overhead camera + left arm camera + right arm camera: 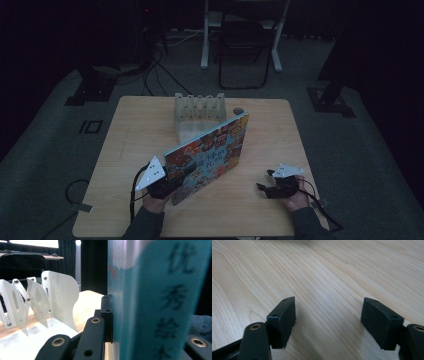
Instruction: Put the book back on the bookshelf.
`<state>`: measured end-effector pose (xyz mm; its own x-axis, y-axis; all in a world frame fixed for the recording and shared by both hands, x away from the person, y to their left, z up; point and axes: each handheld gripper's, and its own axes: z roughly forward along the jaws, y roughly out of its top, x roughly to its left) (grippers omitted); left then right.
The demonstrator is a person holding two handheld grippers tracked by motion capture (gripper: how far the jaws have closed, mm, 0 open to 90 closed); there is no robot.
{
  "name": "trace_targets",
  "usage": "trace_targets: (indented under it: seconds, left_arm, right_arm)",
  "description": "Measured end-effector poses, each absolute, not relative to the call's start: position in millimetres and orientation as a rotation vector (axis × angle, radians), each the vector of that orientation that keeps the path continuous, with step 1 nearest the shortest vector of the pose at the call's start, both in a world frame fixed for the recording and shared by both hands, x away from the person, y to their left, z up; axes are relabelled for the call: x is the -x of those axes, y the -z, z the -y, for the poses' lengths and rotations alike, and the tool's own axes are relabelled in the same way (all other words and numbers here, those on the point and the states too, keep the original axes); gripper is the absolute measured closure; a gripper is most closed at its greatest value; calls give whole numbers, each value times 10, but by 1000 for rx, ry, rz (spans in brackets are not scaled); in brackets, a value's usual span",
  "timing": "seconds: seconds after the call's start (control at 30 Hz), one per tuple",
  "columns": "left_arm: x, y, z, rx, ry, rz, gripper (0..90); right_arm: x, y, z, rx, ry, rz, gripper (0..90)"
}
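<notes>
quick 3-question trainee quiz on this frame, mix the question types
1. True or false: the left tool is clamped on the colourful illustrated picture book.
2. What lies between the right tool's jaws?
A) the book
B) nothing, just bare light wooden table
C) a cable
3. Which object stands behind the book, at the table's far edge?

Key:
1. True; the book stands upright on its edge.
2. B; the jaws stand apart.
3. The white slotted plastic rack.
</notes>
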<state>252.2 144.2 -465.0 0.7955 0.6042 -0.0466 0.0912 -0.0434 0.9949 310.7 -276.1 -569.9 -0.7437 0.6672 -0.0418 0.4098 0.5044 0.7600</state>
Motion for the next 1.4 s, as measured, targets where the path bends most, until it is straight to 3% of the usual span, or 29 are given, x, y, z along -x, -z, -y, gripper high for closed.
trace_targets:
  seconds: [0.53, 1.4]
  left_arm:
    - [-2511, 4621, -1540, -1557, -473, -595, 815]
    - [-2515, 4599, -1684, -1547, -506, -631, 815]
  right_arm:
    - [-3156, 5710, 2755, -941, -1082, -2464, 125]
    - [-3157, 5710, 2755, -940, -1080, -2467, 122]
